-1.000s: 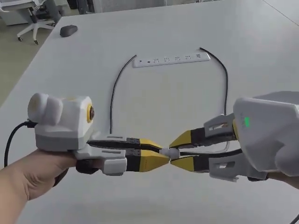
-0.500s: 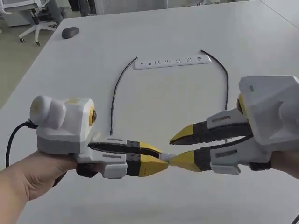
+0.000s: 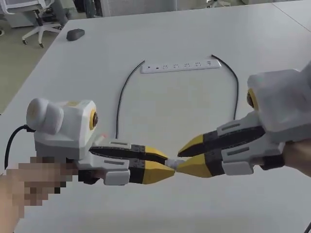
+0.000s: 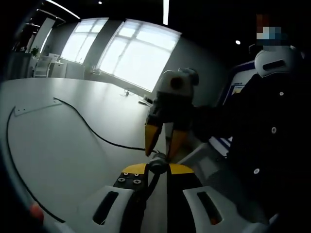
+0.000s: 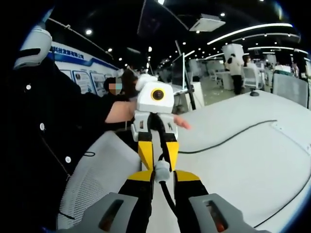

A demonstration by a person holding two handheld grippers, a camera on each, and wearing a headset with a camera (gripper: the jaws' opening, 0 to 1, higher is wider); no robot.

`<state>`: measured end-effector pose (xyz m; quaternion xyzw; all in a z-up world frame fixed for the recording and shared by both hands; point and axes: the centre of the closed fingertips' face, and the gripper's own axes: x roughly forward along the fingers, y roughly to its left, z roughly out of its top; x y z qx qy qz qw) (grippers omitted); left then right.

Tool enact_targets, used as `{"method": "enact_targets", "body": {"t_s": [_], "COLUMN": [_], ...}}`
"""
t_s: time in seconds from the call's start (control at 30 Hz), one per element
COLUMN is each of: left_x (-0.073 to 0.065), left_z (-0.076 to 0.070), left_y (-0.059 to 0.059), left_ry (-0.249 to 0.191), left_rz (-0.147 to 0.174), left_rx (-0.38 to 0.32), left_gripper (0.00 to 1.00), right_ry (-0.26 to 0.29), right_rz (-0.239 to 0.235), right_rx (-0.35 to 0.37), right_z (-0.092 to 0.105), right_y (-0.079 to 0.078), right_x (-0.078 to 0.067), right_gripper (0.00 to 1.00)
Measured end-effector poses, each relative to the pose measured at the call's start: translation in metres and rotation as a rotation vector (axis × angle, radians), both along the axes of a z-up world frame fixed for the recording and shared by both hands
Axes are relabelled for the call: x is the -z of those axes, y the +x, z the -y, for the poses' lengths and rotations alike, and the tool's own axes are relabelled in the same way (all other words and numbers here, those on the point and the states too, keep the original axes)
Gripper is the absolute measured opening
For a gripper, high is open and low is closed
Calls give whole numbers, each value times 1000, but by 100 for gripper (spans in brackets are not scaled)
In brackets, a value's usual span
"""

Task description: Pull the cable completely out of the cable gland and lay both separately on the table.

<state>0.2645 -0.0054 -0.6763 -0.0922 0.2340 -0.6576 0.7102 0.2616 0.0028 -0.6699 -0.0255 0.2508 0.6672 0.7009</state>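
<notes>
Left gripper (image 3: 166, 163) clenched on cable gland (image 3: 171, 162): small pale grey knob right at my jaw tips. Black cable (image 5: 167, 195) runs back between right gripper (image 3: 178, 160) jaws. Right tips meet mine, straddling gland; can't tell if gripping.

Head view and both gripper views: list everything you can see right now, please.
table: one, white, under everything.
power strip: one, white, far middle of table.
cable: black, two runs from near the strip's ends toward the grippers; one cable or two, cannot tell.
cable gland: one, whitish, between the gripper tips.
mouse: one, dark, table's far left.
office chair: one, light, on floor beyond table's left corner.
left gripper: one, yellow-tipped, shut on the cable gland.
right gripper: one, yellow-tipped, jaws apart beside the cable gland.
</notes>
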Motion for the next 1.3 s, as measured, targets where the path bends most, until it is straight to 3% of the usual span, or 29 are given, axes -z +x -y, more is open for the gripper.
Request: {"method": "enact_targets", "body": {"t_s": [0.2,0.53,0.63,0.67,0.73,0.93,1.07,1.13,1.2,1.3], "left_x": [-3,-6,-4,-1,-1,-2,-1,1,2,3], "left_z": [0,0,0,-1,0,2,3,3,3,3], "left_y": [1,0,2,2,3,5,7,7,6,7], "left_ry": [-7,-11,-5,9,5,6,14,22,23,28], "left_rz": [13,33,19,-39,-9,-6,-20,-57,-63,-56], "left_rx": [-8,-4,-13,-32,-19,-18,-26,-33,-33,-39], "left_gripper": [15,15,15,15,15,15,15,15,15,15], "right_ry": [3,-6,-24,-34,-41,-43,-54,-63,-67,-73], "right_rz": [-62,-68,-1,32,49,99,140,177,184,233], "right_rx": [0,-3,-6,-7,-11,-16,-19,-27,-29,-36], "right_z": [-1,-1,-2,-1,-2,0,1,1,1,1], "right_y": [-2,-5,-4,-3,-5,-4,-3,-3,-4,-1], "right_x": [0,-2,0,1,2,2,3,4,5,5], "right_gripper": [10,8,8,8,8,7,7,7,7,7]}}
